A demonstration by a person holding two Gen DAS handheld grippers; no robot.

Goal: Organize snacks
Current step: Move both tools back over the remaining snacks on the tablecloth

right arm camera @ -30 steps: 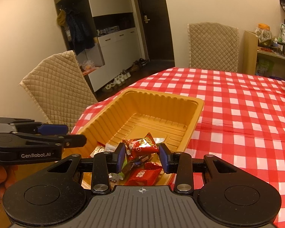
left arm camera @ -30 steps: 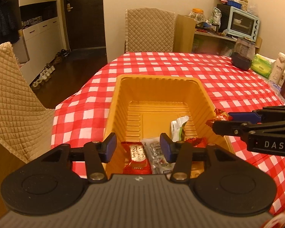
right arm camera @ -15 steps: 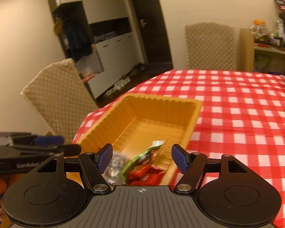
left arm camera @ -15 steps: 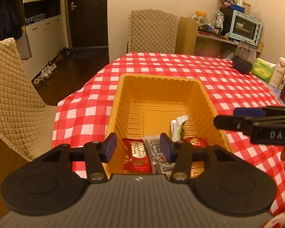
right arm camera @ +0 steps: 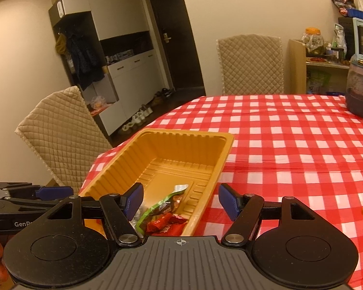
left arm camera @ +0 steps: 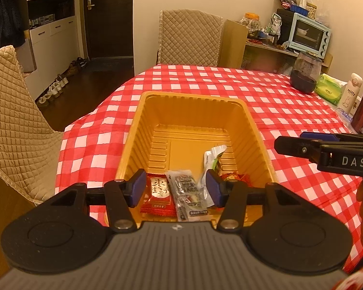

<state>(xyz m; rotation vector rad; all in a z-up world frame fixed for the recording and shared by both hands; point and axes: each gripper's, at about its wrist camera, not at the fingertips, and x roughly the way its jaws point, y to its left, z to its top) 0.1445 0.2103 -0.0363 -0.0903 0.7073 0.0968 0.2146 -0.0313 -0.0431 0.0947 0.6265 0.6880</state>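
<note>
right gripper [right arm camera: 180, 200] opened, red snack [right arm camera: 165, 222] dropped

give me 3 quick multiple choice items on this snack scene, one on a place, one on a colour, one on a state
1. Where do the snack packets lie?
A. At the tray's near end
B. On the far chair
C. On the floor

2. What colour is the tray?
A. Blue
B. Orange
C. White

3. How is the right tool?
A. Shut on a red packet
B. Out of view
C. Open, holding nothing

Key: 1 A, the red packet and silver packet lie at the near end of the tray. 2 B, its walls are orange. 3 C, the right tool has its jaws spread with nothing between them.
</note>
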